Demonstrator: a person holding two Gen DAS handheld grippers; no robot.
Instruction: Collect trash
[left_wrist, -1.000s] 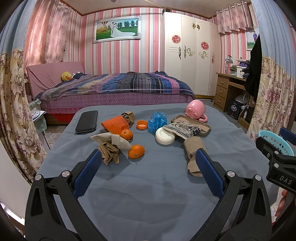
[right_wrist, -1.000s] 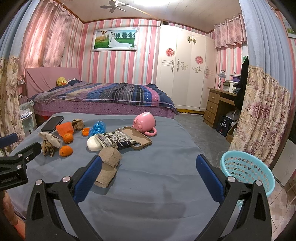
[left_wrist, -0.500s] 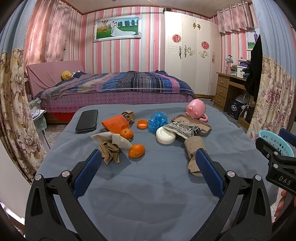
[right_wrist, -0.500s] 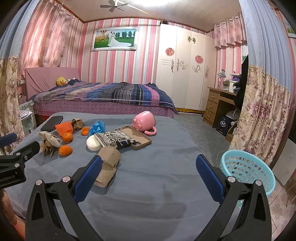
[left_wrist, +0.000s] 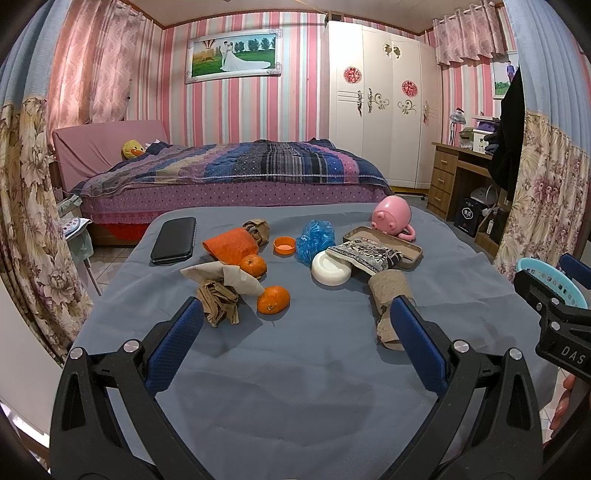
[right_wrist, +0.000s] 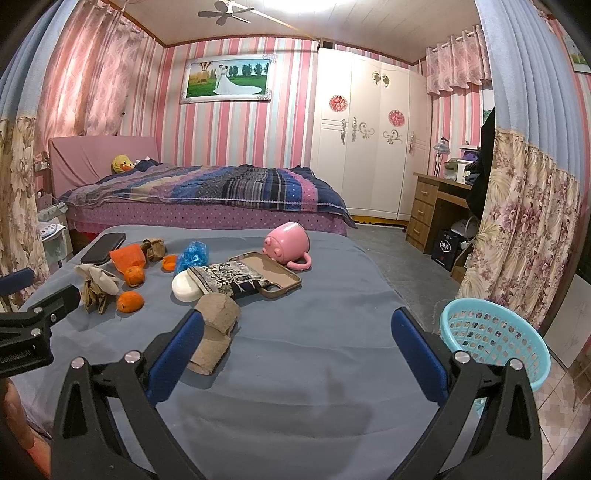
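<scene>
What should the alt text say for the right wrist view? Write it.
An open right gripper hovers over a grey-blue table beside flattened cardboard tubes, with oranges, crumpled paper, a pink mug on its side and a phone case beyond. A turquoise basket stands right of the table.

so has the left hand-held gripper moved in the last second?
No. In the left wrist view the left hand-held gripper frames the same scene as before: the near orange and cardboard tube sit at the same spots against its open fingers.
</scene>
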